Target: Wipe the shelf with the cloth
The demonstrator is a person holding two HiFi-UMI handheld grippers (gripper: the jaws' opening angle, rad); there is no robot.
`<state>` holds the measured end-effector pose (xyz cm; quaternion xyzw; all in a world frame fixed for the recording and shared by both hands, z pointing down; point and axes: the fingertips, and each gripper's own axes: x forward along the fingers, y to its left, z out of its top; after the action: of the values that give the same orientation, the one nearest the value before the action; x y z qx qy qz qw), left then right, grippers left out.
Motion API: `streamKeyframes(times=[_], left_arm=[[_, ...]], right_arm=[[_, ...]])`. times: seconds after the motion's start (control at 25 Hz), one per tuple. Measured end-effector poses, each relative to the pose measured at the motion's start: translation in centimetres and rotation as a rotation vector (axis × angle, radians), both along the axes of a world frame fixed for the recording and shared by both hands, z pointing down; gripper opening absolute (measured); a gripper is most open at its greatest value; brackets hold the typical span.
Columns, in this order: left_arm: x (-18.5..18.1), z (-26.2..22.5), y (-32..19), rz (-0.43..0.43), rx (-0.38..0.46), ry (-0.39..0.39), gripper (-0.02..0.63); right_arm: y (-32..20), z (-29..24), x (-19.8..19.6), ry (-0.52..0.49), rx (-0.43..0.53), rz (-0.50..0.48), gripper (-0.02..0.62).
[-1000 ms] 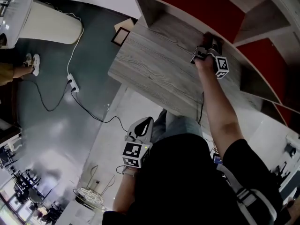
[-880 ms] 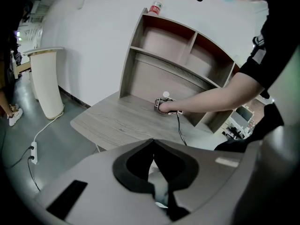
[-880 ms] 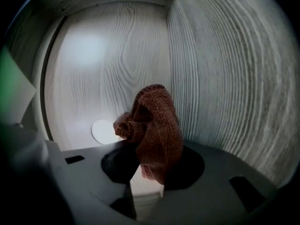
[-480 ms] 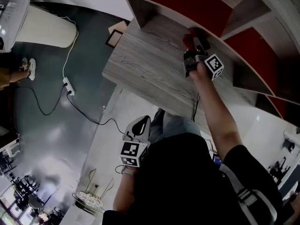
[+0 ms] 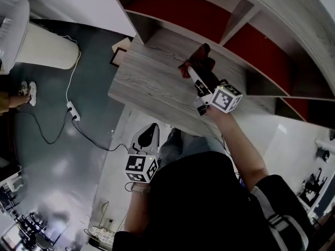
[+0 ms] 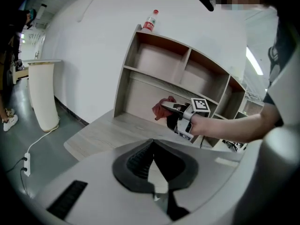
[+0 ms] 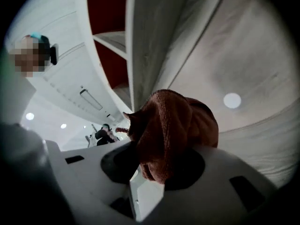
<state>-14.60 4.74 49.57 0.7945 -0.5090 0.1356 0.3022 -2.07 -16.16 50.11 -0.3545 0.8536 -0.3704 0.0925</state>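
Right gripper (image 5: pixel 190 71) has its jaws closed on the cloth (image 5: pixel 202 61), with no gap visible between the pads and the fabric in the right gripper view (image 7: pixel 152 167). The cloth (image 7: pixel 174 123) is dark red-brown, with a fine looped texture like a towel. It is bunched into a rounded lump with soft folds, and one small pointed corner sticks out on its left side. From the left gripper view the cloth (image 6: pixel 162 108) hangs a little above the wide lower board (image 6: pixel 105 131) of the grey wooden shelf (image 5: pixel 157 82), in front of the lower compartment; I cannot tell if it touches any surface. The left gripper (image 5: pixel 148 136) is low beside the person's body, well apart from the shelf, and its jaws (image 6: pixel 153 170) meet at the tips with nothing between them.
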Motion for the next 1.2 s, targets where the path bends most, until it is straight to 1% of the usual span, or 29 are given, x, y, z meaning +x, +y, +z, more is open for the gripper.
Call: streamKeyframes(times=[0.04,0.16,0.28,0.52,0.68,0.76,0.8,0.84,0.92,1.08,1.2], left_arm=[[0.2,-0.6,-0.4,0.009,0.016,0.0,0.009],[0.5,-2.5,-1.6,0.044,0.069,0.001,0.008],[1.2,-4.7,-2.8,0.081,0.124,-0.012,0.009],[3.5,-8.3,-4.4,0.153,0.243,-0.043,0.008],[4.7,-10.1,-5.2,0.222,0.35,-0.121,0.009],[5.4,-10.7,-5.4,0.251,0.377,-0.155,0.009],[5.7,-11.0,-5.4,0.258,0.383,-0.159,0.009],[5.8,-11.2,-5.5,0.26,0.385,-0.154,0.009],[5.9,-11.6,-5.7,0.251,0.388,-0.13,0.009],[5.8,-12.5,-6.3,0.202,0.405,-0.053,0.009],[5.8,-12.6,-6.3,0.217,0.41,-0.058,0.009]], right_arm=[[0.9,-1.4,-0.1,0.034,0.039,-0.021,0.106],[3.4,-4.9,-0.4,0.082,0.146,-0.063,0.106],[5.9,-7.6,-0.3,0.173,0.246,-0.104,0.106],[9.0,-13.1,0.7,0.279,0.415,-0.128,0.106],[10.2,-15.2,1.1,0.357,0.508,-0.141,0.106],[10.9,-15.7,1.4,0.41,0.549,-0.166,0.107],[11.3,-16.0,1.5,0.43,0.572,-0.176,0.106],[11.7,-16.3,1.6,0.44,0.585,-0.181,0.106],[12.3,-16.6,1.7,0.443,0.573,-0.188,0.107],[12.7,-16.4,2.3,0.46,0.548,-0.191,0.106],[12.9,-16.3,2.7,0.47,0.538,-0.192,0.106]])
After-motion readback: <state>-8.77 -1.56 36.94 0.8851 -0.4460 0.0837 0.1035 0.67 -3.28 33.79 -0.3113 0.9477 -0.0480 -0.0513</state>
